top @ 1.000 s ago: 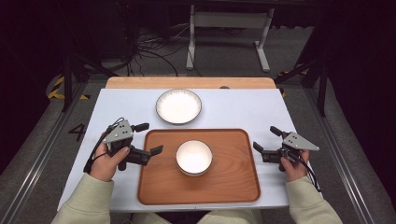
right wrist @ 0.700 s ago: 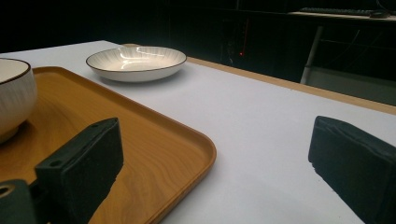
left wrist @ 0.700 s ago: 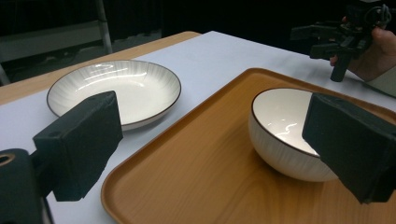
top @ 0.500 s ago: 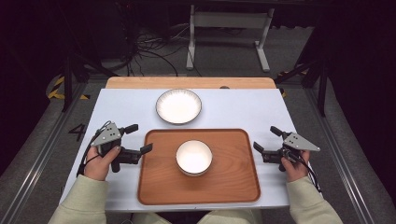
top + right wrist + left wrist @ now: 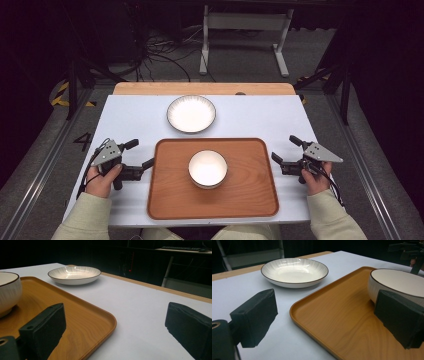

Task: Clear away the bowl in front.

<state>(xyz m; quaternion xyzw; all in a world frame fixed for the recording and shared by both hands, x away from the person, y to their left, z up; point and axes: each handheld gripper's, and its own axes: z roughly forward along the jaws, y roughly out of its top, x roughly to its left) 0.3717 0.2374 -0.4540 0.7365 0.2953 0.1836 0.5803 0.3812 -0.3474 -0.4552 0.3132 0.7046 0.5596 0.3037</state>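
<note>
1. Wooden tray (image 5: 165,200) sits at the middle of the worktop's (image 5: 135,122) near edge. White bowl (image 5: 208,168) stands upright on it, roughly centred.
2. Shallow white plate (image 5: 191,113) sits off the tray, toward the worktop's far edge, well apart from the bowl.
3. Left gripper (image 5: 141,157) is released, jaws spread, holding nothing. It sits just beside the tray's left rim. In the left gripper view 1 jaw is over the bare worktop and the other over the tray near the bowl (image 5: 397,283).
4. Right gripper (image 5: 286,151) is also released and empty, at the tray's right rim. In the right gripper view 1 jaw is over the tray (image 5: 82,312), the other over the worktop.
5. Judgement: bowl looks loaded. Both grippers flank the tray, so a 2-sided grasp on the rims seems next. Nothing gripped yet. Plate untouched, so it may remain to load.
</note>
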